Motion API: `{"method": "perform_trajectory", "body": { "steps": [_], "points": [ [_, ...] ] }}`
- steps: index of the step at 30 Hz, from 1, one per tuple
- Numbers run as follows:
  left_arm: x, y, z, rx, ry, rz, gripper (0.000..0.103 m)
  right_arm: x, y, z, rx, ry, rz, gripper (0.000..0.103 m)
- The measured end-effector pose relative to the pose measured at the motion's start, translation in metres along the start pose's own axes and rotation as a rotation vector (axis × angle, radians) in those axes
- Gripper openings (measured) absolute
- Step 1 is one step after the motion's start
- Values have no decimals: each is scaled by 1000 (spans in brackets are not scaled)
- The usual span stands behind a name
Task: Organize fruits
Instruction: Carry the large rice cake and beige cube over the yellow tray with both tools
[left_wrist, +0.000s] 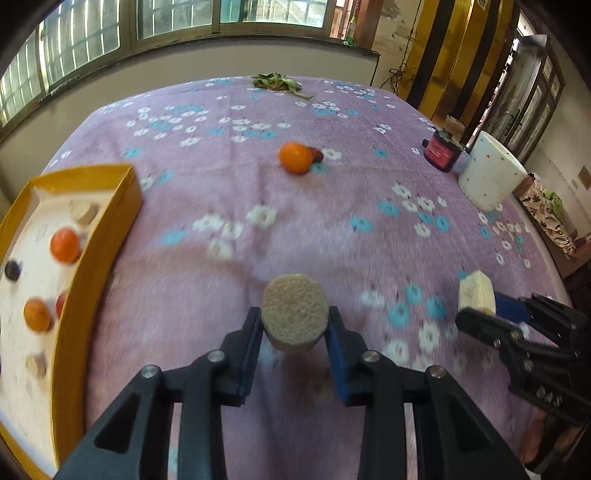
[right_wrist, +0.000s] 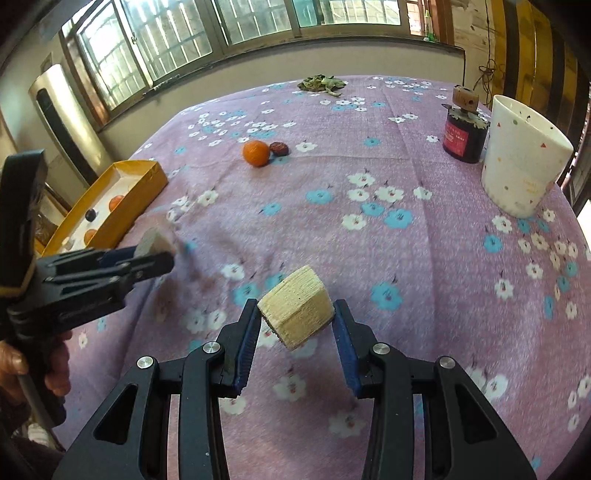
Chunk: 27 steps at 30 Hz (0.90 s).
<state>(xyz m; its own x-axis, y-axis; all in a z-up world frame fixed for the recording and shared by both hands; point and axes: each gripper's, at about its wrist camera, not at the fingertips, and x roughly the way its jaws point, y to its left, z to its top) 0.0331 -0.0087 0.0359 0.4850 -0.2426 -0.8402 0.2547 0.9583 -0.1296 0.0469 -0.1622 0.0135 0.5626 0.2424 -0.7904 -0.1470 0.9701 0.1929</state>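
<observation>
Both carrying at once, probably to save a trip to the yellow box (left_wrist: 122, 206). Left gripper (left_wrist: 295, 325) clamped on a round beige chunk (left_wrist: 294, 312), held clear above the purple flowered cloth (left_wrist: 332, 221). Right gripper (right_wrist: 297, 321) pinching a pale blocky slice (right_wrist: 295, 306) (sugarcane maybe, hard to tell). Still loose on the cloth: orange (right_wrist: 256, 153) touching a dark red date (right_wrist: 279, 148), well ahead of both grippers, box off to the left.

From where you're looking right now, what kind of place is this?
Most likely a room in a lived-in home, not a lab. A purple floral cloth covers the table, barred windows line the far wall, and a polka-dot cup and a yellow tray of fruit sit on it.
</observation>
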Motion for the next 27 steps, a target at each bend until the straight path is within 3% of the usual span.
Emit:
{"method": "perform_trajectory", "body": {
  "steps": [11,27],
  "points": [
    [-47,41,-46,-18,-33,18,37,-2,62,-13,-34,-7,6,39],
    [-76,86,-56,-85,-102,-11,37,4,112,-4,-76,-20,-16,39]
  ]
}}
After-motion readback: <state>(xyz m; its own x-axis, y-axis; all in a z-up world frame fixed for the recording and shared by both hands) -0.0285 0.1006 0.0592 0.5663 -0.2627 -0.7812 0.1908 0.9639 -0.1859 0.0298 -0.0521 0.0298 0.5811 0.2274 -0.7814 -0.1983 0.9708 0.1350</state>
